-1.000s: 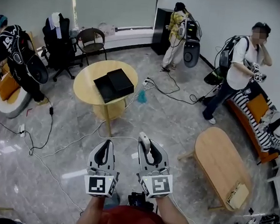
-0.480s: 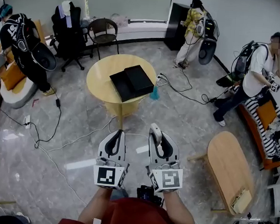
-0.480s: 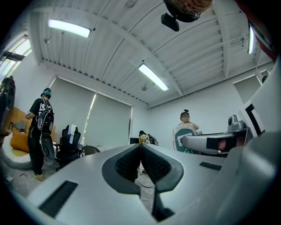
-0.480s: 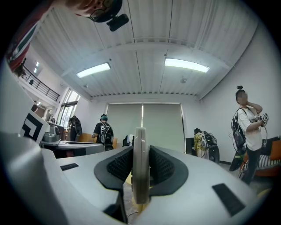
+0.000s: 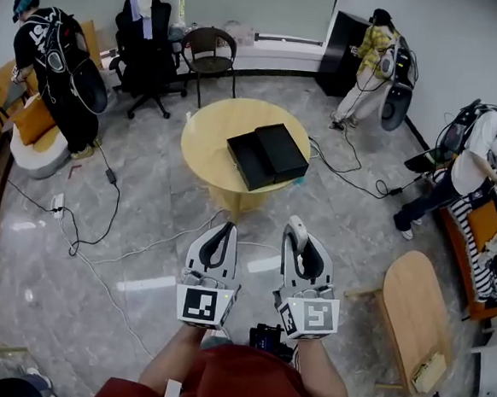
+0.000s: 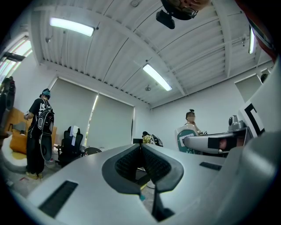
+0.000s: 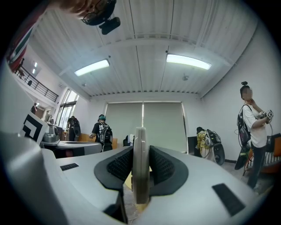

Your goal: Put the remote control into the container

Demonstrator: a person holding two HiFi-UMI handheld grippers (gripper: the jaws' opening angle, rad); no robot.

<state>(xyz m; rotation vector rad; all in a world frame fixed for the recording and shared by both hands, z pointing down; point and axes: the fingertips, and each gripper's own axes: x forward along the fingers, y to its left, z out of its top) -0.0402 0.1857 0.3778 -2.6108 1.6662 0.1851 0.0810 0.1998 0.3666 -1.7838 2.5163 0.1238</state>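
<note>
Head view: the right gripper (image 5: 303,240) is pinching the remote control (image 5: 295,234), and its pale end pokes out past the jaw tips toward the far side. The left gripper (image 5: 223,232) sits just beside it on the left, jaws pressed together with nothing in them. Both hang over bare floor, well short of the round table (image 5: 211,130) at the far middle. That table is where the black container (image 5: 248,161) lies, looking like an open box with its lid right next to it. I honestly can't tell which half is which from here.

Left gripper view: the pads meet at the tips of the left gripper (image 6: 141,151) and there's nothing between them, just the room beyond.

Right gripper view: the remote control (image 7: 140,176) shows edge-on as a thin grey slab, with a ribbed pad clamped flat on each broad face.

On handling, I'd guess it's light, rigid and fairly slick plastic, so not fragile. Gripping the flat faces near the middle looks like the right call. Grab it too close to one end and I reckon it could swivel in the pads on the way down into the box.
</note>
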